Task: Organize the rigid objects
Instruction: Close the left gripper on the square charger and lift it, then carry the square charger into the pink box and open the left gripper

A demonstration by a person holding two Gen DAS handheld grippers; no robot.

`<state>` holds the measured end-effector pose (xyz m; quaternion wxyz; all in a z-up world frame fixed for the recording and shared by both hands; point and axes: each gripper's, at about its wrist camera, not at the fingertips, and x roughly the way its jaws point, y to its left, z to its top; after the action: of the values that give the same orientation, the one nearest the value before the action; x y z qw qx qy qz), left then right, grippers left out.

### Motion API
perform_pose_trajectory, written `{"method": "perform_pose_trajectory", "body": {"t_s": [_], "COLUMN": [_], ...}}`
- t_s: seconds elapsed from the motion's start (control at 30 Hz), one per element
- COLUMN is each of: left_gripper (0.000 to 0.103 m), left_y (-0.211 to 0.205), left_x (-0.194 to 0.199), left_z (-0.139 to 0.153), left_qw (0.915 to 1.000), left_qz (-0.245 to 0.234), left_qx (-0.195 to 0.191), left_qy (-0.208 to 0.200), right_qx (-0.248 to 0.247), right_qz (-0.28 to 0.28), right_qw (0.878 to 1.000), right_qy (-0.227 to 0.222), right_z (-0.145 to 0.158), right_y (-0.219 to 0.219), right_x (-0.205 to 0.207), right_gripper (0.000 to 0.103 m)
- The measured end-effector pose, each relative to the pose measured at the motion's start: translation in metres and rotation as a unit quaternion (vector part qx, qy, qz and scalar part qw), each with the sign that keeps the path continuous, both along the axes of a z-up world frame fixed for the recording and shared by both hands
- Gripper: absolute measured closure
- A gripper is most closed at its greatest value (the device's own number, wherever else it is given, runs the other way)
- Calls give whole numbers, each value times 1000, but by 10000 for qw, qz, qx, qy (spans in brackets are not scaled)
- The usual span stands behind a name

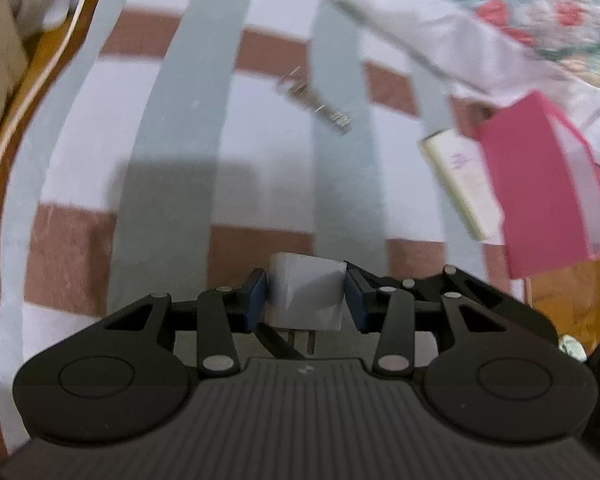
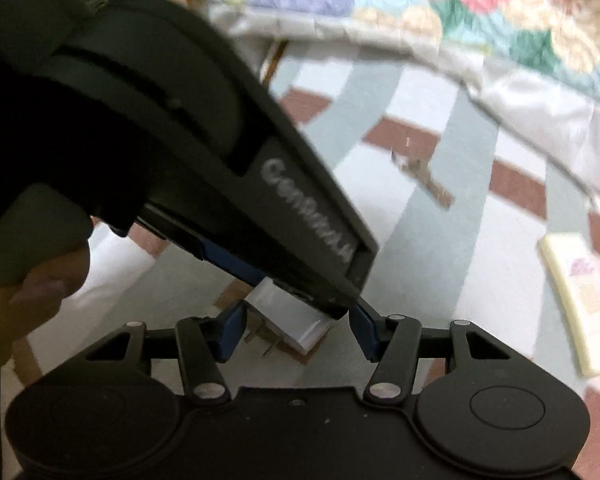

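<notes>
A white plug adapter with metal prongs sits between the blue pads of my left gripper, which is shut on it above the checked bedsheet. In the right wrist view the left gripper crosses from the upper left, still clamping the adapter. My right gripper stands open around it, with its pads apart from the adapter on both sides. A bunch of keys lies on the sheet farther out. A flat cream box lies to the right.
A pink box stands at the right, next to the cream box. A floral quilt is bunched along the far side. The wooden bed frame curves down the left. A person's hand grips the left gripper's handle.
</notes>
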<state>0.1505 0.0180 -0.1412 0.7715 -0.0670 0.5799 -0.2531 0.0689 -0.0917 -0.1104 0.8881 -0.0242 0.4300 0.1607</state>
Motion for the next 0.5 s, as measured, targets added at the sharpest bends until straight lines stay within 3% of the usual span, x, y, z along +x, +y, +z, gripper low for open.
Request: {"method": "perform_pose_trajectory", "body": {"t_s": [0.3, 0.5], "left_gripper": [64, 65], "left_y": [-19, -40], "left_x": [-41, -49], "left_z": [57, 85], "left_qw": [9939, 9909], "left_qz": [-394, -636], "left_qx": [-387, -632], "left_qy": [-956, -1000], "right_qx": [-271, -454], "right_qz": [5, -105], "right_qw": [9969, 9943], "right_qy": [-745, -954], "right_z": [49, 72], "right_y": [-34, -57], "right_x": [-39, -58], "right_gripper": [41, 41]}}
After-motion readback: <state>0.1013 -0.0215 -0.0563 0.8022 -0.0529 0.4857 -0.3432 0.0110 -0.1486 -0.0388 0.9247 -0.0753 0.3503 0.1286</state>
